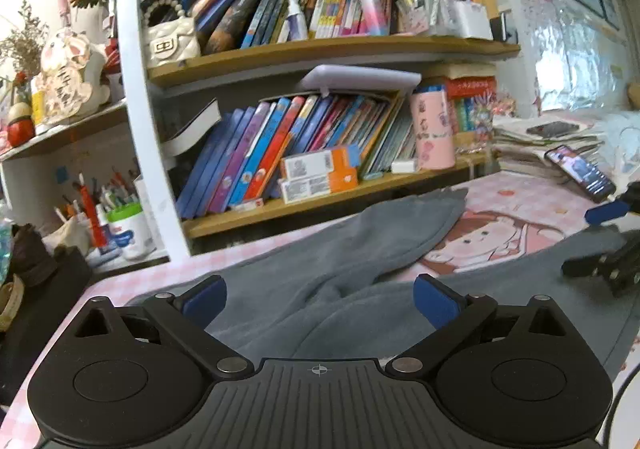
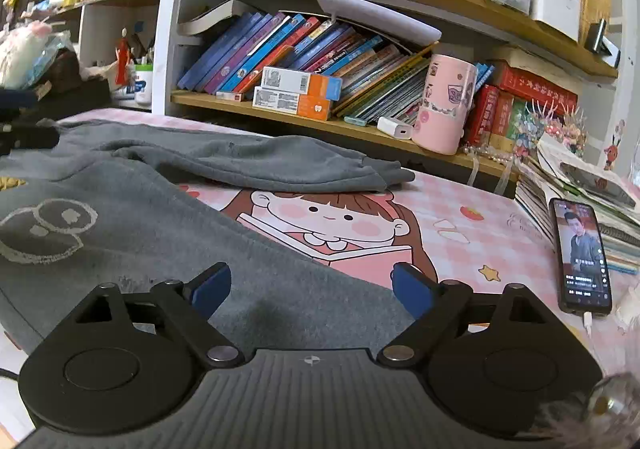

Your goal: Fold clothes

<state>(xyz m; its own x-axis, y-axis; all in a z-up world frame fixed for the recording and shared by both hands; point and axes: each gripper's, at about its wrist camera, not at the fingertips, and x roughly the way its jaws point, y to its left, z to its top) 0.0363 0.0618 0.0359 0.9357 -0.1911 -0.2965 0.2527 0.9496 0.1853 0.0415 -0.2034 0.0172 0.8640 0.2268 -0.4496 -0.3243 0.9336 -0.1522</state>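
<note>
From the left wrist camera, the left gripper [image 1: 320, 301] hangs just above a grey sweatshirt [image 1: 340, 269] spread on a pink checked table mat [image 1: 520, 201]. Its blue-padded fingers [image 1: 204, 299] stand wide apart with nothing between them but the cloth lying below. One sleeve [image 1: 412, 221] runs away toward the bookshelf [image 1: 320, 205] and ends beside the cartoon girl printed on the mat. At the right edge, the right gripper [image 1: 616, 237] shows in part over the grey cloth. A phone [image 1: 580, 173] leans against a stack of papers beyond it.

From the right wrist camera, the right gripper [image 2: 312, 289] sits over the sweatshirt's [image 2: 140, 233] edge, its left finger [image 2: 210, 289] above the grey cloth and its right finger above the pink mat [image 2: 480, 217]. The fingers are spread wide and clasp nothing. A pale printed figure marks the garment's front at the left. The sleeve [image 2: 260, 165] lies across the mat along the foot of the bookshelf [image 2: 320, 121], its cuff near a pink cup [image 2: 444, 105] on the lowest shelf. The phone [image 2: 582, 257] lies lit on the right, a cable plugged into its near end.
</note>
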